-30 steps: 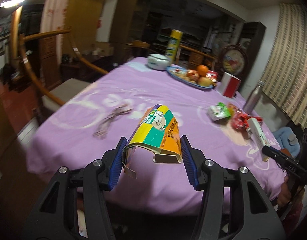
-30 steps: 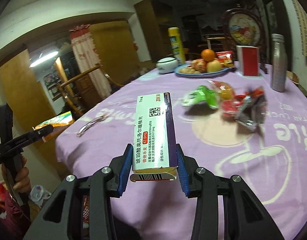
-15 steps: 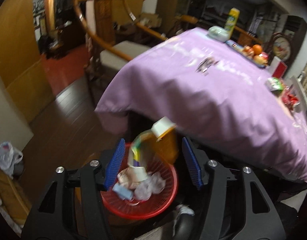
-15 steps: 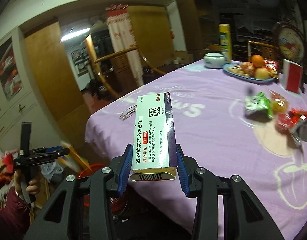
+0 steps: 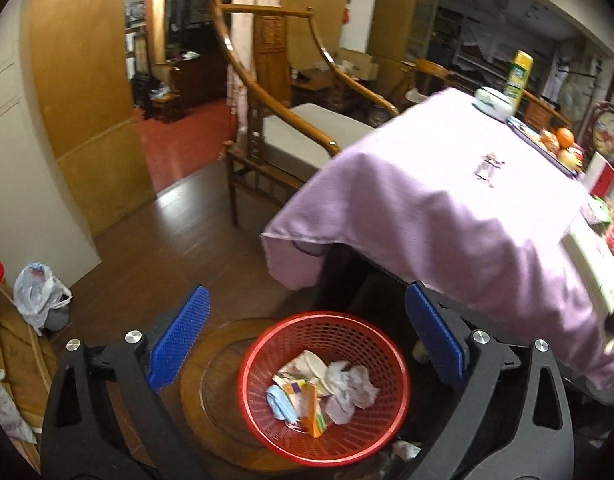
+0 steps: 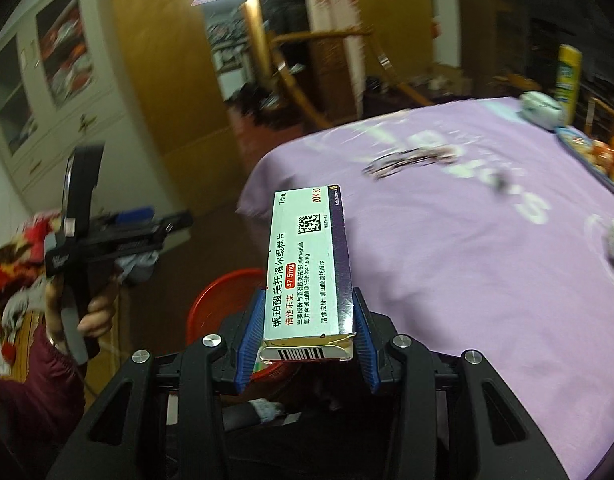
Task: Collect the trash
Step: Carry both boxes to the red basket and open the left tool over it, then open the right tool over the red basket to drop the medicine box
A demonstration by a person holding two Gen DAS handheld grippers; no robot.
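My left gripper [image 5: 307, 332] hangs over a red mesh basket [image 5: 267, 428] on the floor, its jaws opening wide with nothing between them. Inside the basket lies the yellow and orange carton [image 5: 309, 404] among crumpled tissues. My right gripper [image 6: 305, 320] is shut on a white and purple medicine box [image 6: 307, 264], held above the edge of the purple-clothed table [image 6: 467, 264]. In the right wrist view the red basket [image 6: 223, 292] shows below the box, and a hand holds the left gripper [image 6: 167, 226] at the left.
A wooden armchair [image 5: 283, 136] stands beyond the table corner. A plastic bag [image 5: 37, 292] lies on the floor at left. On the table are a fruit plate [image 5: 555, 148], a yellow can [image 5: 518, 74], a lidded bowl [image 5: 493, 102] and wrappers [image 5: 601, 212] at right.
The left gripper swung from above the table down over the basket, opened, and the yellow carton dropped in. The right gripper carried the medicine box left toward the table's edge.
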